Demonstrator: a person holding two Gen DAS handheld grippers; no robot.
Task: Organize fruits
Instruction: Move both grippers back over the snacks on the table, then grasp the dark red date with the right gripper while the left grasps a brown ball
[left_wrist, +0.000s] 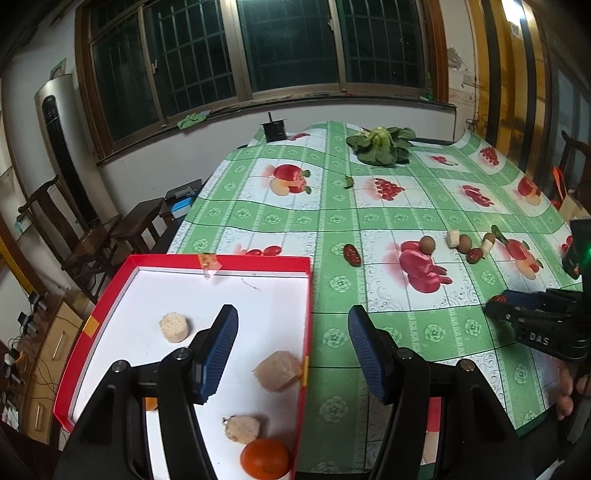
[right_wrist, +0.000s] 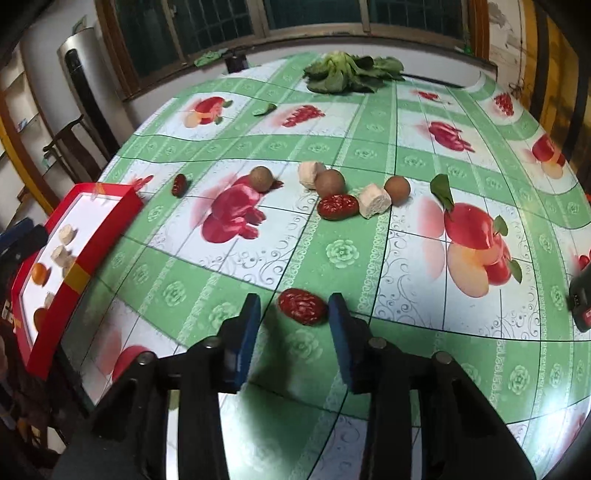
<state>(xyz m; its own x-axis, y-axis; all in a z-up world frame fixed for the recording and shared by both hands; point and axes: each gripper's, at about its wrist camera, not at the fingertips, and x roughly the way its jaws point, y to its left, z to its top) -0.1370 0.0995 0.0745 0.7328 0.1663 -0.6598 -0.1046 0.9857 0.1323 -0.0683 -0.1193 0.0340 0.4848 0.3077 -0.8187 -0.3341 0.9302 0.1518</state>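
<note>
My left gripper (left_wrist: 291, 328) is open and empty, over the right rim of a red box (left_wrist: 221, 260) with a white floor. The box holds three pale cut chunks (left_wrist: 173, 327) and an orange (left_wrist: 264, 458). My right gripper (right_wrist: 293, 308) is open, low over the table, with a red date (right_wrist: 303, 305) lying between its fingertips; it also shows at the right edge of the left wrist view (left_wrist: 496, 306). Farther on lie another date (right_wrist: 338, 206), a third date (right_wrist: 179, 184), three brown round fruits (right_wrist: 330, 182) and two pale chunks (right_wrist: 374, 201).
The table has a green and white fruit-print cloth (right_wrist: 343, 254). A leafy green vegetable (right_wrist: 351, 72) lies at the far end, with a small black box (left_wrist: 274, 129) near the far left corner. Wooden chairs (left_wrist: 92, 229) stand left of the table. A black device (right_wrist: 581, 302) sits at the right edge.
</note>
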